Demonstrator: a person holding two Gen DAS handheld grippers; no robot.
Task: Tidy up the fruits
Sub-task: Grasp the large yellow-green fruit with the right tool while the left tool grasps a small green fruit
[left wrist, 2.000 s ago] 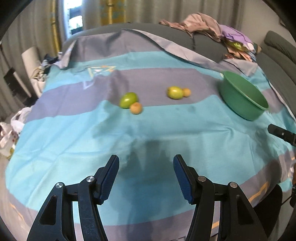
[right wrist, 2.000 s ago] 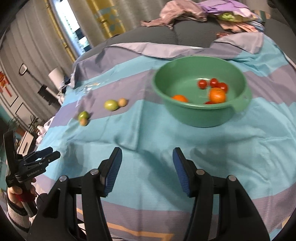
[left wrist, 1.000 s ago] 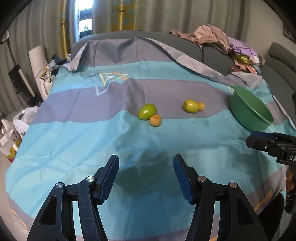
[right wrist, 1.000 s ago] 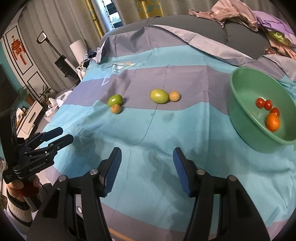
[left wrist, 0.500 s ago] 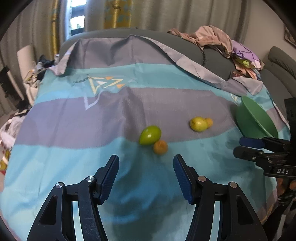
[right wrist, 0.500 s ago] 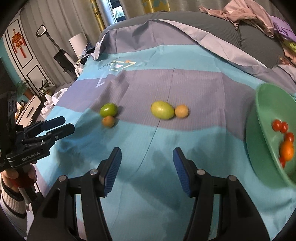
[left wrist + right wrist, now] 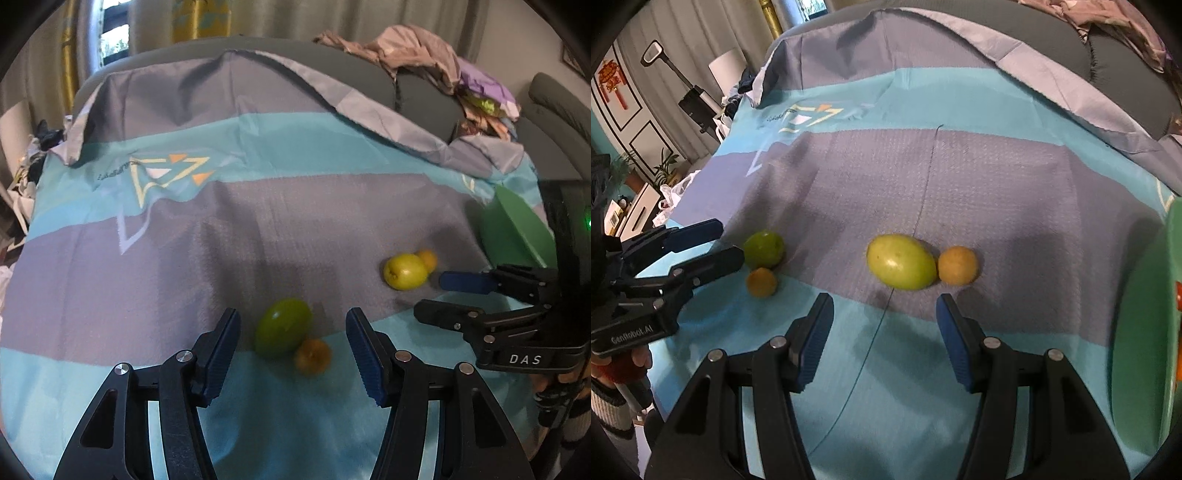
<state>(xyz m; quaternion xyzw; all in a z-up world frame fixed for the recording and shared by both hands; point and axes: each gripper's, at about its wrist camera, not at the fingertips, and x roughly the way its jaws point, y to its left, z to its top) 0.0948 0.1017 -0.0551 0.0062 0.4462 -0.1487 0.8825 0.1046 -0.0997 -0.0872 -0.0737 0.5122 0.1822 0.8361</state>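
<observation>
Both tongs gape wide and empty over the striped sheet (image 7: 997,177): left tongs (image 7: 291,345) frame a green fruit (image 7: 282,326) touching a small orange fruit (image 7: 312,355), while right tongs (image 7: 884,338) hover just short of a yellow-green fruit (image 7: 901,261) touching another orange one (image 7: 958,265), with the green bowl (image 7: 1145,332) to their right.

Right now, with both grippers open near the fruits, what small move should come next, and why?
Probably ease the left gripper forward and close on the dark green fruit: it lies between the open fingers, with the small orange fruit touching it, so aim toward the green one only.
</observation>
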